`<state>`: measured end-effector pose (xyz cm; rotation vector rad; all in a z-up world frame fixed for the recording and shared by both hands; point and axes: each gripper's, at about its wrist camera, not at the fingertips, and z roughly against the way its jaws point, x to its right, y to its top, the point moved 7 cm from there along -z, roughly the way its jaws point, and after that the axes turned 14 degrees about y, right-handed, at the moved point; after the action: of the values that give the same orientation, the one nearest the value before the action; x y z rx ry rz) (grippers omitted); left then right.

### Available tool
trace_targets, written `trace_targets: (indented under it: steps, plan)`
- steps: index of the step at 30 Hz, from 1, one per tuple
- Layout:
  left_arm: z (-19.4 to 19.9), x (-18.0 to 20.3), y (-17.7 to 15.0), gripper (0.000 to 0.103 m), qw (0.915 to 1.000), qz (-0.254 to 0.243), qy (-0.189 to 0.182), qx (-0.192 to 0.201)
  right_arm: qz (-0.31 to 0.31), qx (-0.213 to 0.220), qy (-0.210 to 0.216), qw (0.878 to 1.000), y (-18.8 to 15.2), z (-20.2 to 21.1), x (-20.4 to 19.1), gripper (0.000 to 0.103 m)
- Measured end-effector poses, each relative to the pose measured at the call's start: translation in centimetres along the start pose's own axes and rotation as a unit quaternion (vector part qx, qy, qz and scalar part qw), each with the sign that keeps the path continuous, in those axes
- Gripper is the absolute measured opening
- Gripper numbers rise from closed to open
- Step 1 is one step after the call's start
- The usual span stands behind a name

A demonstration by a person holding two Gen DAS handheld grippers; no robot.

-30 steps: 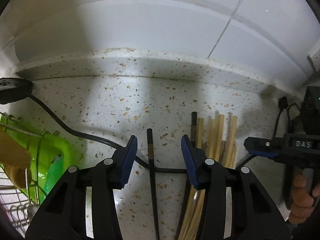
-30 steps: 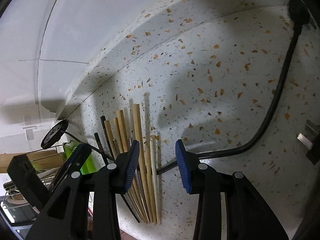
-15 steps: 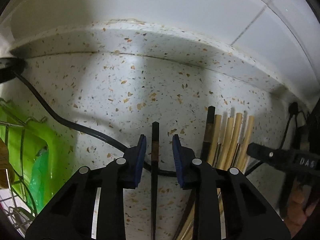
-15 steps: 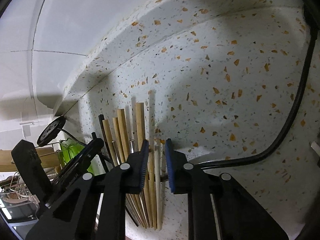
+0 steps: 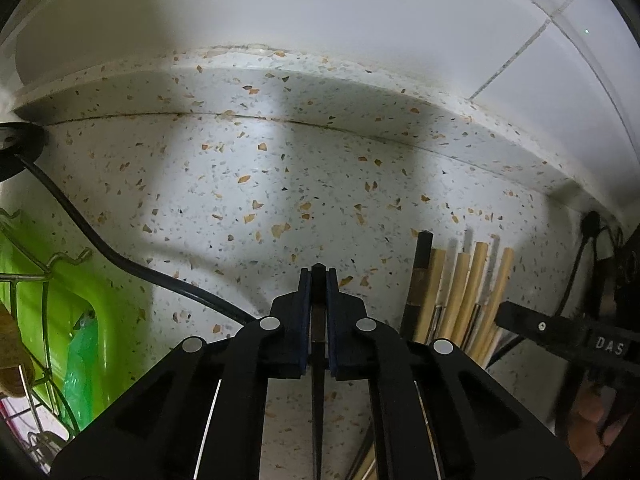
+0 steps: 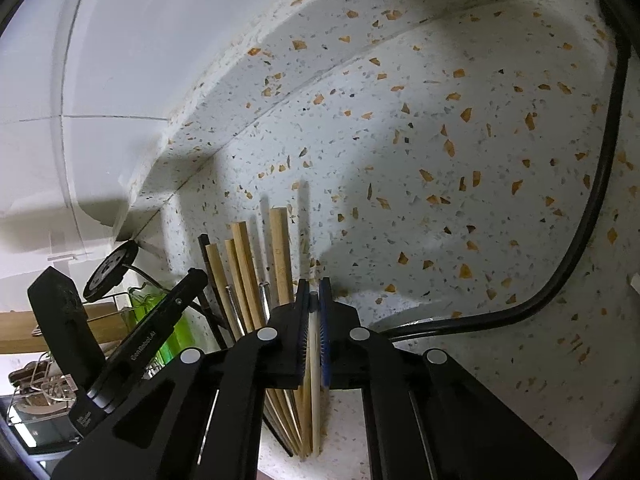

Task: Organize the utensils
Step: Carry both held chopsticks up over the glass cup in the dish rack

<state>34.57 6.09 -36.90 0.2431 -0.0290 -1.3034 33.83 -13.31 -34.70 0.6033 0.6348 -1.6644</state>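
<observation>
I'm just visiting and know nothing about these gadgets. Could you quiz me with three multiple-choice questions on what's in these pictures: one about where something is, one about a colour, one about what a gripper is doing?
1. Where does the bundle of wooden chopsticks lie?
A. in the green rack
B. on the speckled counter
C. on a plate

2. What colour is the chopstick in the left gripper?
A. dark
B. red
C. white

3. How does the right gripper stand?
A. wide open
B. shut on nothing
C. shut on a pale chopstick

Answers: 1 B, they rest flat on the stone. 2 A, a near-black stick sits between the blue pads. 3 C, the pads clamp one light stick.
</observation>
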Motion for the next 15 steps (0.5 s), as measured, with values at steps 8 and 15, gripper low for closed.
trace_targets:
  steps: [8, 15]
  plan:
    - [2.5, -0.6, -0.7, 0.006, 0.9995, 0.008, -0.011, 0.03, 0.014, 0.014, 0.004, 1.0, 0.0, 1.8, -0.6, 0.002]
    - [7.5, -0.7, -1.3, 0.006, 0.9965, 0.006, -0.027, 0.079, 0.051, 0.04, -0.002, 0.998, -0.1, 4.7, -2.4, 0.002]
